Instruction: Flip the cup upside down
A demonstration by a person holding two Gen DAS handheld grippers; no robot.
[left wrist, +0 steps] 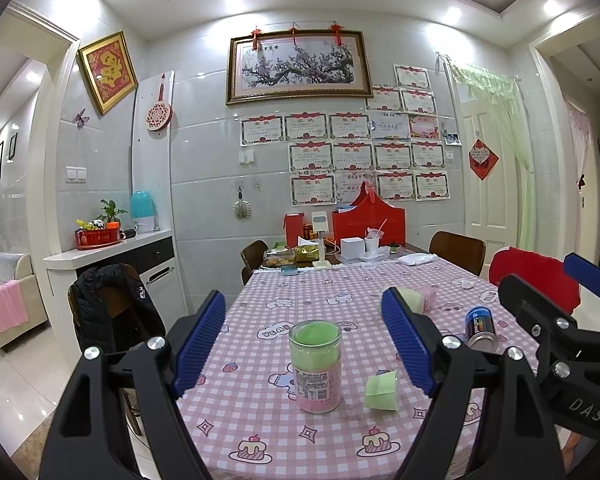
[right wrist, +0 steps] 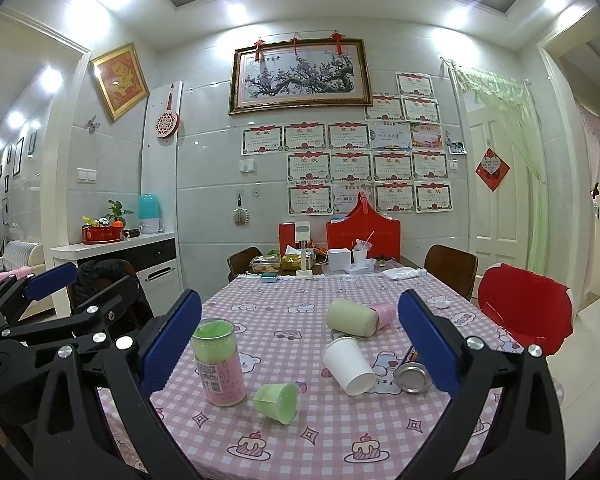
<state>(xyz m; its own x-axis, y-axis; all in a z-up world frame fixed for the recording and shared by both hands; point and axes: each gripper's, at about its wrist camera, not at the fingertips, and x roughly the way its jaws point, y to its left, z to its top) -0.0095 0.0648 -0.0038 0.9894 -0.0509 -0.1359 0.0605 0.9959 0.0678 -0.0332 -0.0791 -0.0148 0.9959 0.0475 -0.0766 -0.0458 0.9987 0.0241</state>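
Observation:
A white paper cup (right wrist: 349,365) lies on its side on the pink checked tablecloth (right wrist: 284,308), mouth toward me; my right finger hides it in the left wrist view. A small green cup (right wrist: 278,403) also lies on its side nearer the front edge; it also shows in the left wrist view (left wrist: 382,391). My right gripper (right wrist: 300,344) is open and empty, above the table with both cups between its fingers' lines. My left gripper (left wrist: 305,344) is open and empty, framing a clear canister (left wrist: 315,366).
The clear canister (right wrist: 219,362) with green and pink contents stands upright. A green-and-pink roll (right wrist: 356,316) lies further back. A metal can (right wrist: 412,374) lies on its side at the right. Boxes and dishes (right wrist: 340,256) crowd the far end. A red chair (right wrist: 528,312) stands right.

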